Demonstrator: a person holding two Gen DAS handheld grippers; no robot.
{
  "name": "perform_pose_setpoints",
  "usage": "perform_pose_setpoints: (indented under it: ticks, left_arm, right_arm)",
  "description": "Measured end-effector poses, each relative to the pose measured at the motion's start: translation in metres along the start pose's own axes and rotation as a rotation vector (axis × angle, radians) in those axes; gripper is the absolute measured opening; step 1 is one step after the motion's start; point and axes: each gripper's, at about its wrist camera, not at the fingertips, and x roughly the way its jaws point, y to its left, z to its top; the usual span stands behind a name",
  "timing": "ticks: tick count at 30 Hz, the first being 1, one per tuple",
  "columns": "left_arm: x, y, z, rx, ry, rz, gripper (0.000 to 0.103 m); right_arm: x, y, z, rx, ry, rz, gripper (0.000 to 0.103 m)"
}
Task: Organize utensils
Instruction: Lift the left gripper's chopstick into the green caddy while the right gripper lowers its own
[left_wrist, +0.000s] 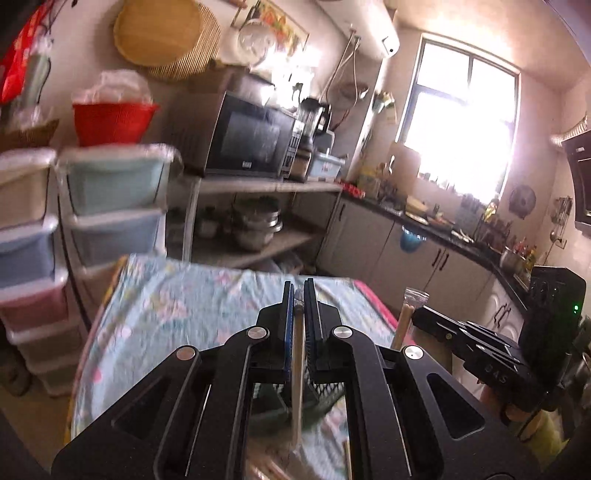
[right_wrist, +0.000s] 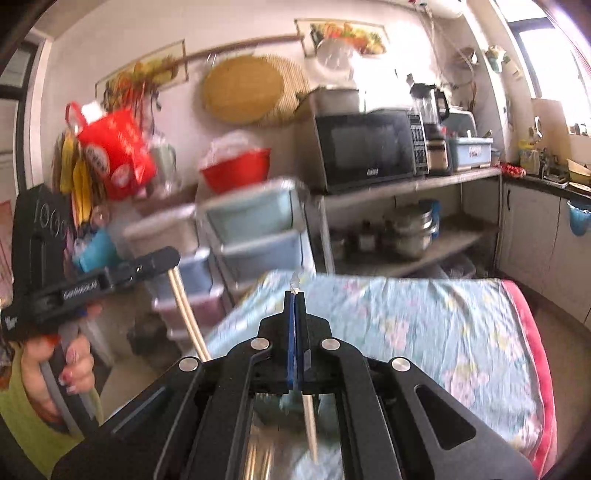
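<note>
In the left wrist view my left gripper (left_wrist: 299, 293) is shut on a pale wooden chopstick (left_wrist: 296, 387) that hangs down between its pads, held high above the floral cloth-covered table (left_wrist: 192, 302). In the right wrist view my right gripper (right_wrist: 294, 295) is shut on another pale chopstick (right_wrist: 309, 424), with a bit of clear wrapper (right_wrist: 294, 282) poking out past the tips. The right gripper (left_wrist: 419, 318) shows at the right of the left view, gripping its chopstick (left_wrist: 403, 325). The left gripper (right_wrist: 168, 258) shows at the left of the right view with its chopstick (right_wrist: 186, 314), held by a hand (right_wrist: 75, 363).
Stacked plastic drawer units (left_wrist: 110, 206) stand left of the table, with a red basin (left_wrist: 112, 122) on top. A shelf with a microwave (left_wrist: 243, 136) and metal pots (left_wrist: 258, 225) lies beyond. A kitchen counter (left_wrist: 443, 229) runs under the bright window. Something dark green and meshed (left_wrist: 321, 400) lies below the left gripper.
</note>
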Motion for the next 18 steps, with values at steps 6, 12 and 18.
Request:
perform_pose_setpoints:
  ticks: [6,12,18]
  left_arm:
    - [0.012,-0.007,0.016,0.032,-0.053,0.047,0.003]
    - [0.035,0.0,0.002,0.075,-0.069,0.122,0.003]
    - [0.055,0.013,-0.019,0.086,-0.039,0.161,0.003]
  right_arm:
    - [0.017,-0.011,0.022,0.001,-0.095,-0.04,0.001]
    - [0.039,-0.019,0.019,0.006,-0.122,-0.056,0.001]
    - [0.056,-0.029,0.009,0.019,-0.119,-0.091,0.001]
